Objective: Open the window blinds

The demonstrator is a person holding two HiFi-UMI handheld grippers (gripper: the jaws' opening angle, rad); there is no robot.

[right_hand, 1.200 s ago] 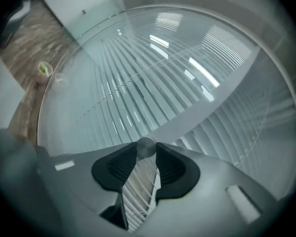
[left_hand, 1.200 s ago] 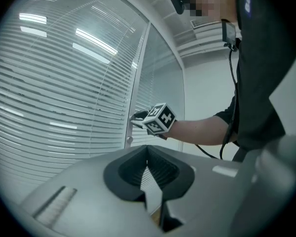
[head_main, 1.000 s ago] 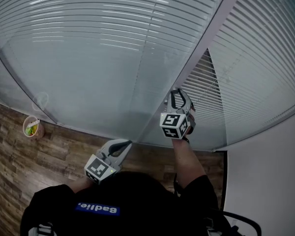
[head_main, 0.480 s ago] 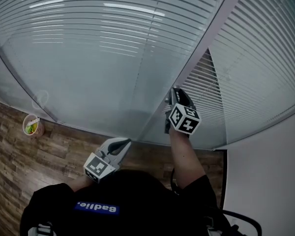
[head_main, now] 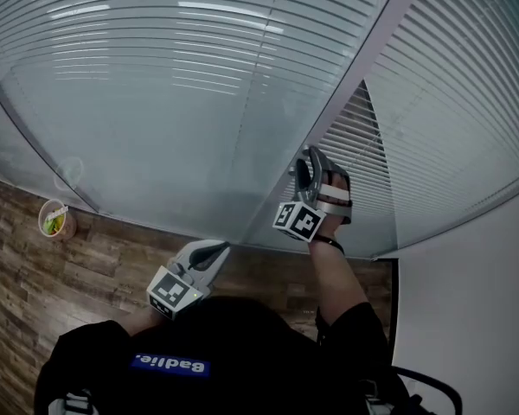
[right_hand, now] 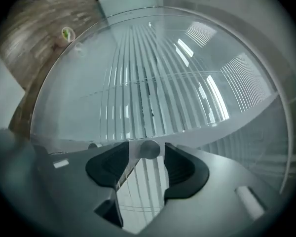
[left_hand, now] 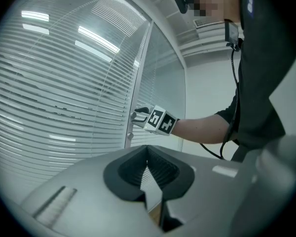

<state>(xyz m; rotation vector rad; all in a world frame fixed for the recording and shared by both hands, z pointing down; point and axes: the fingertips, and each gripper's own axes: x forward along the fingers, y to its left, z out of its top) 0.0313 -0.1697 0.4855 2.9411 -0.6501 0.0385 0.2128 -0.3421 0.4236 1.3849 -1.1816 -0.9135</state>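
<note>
The window blinds are white slats behind glass, left and right of a pale upright frame. My right gripper points level at that frame, and its jaws are opening. Between its pads, in the right gripper view, sits a small round silver knob with a thin gap on each side. The same gripper shows in the left gripper view, up against the frame. My left gripper hangs lower, near the glass, shut and empty, its tips meeting.
A wood-look floor runs below the glass. A small cup with something green in it stands at the foot of the left pane. A white wall closes the right side.
My right gripper has rolled about its own axis at the knob, so its marker cube has turned, and its jaws stand wider. The left gripper has stayed where it was.
</note>
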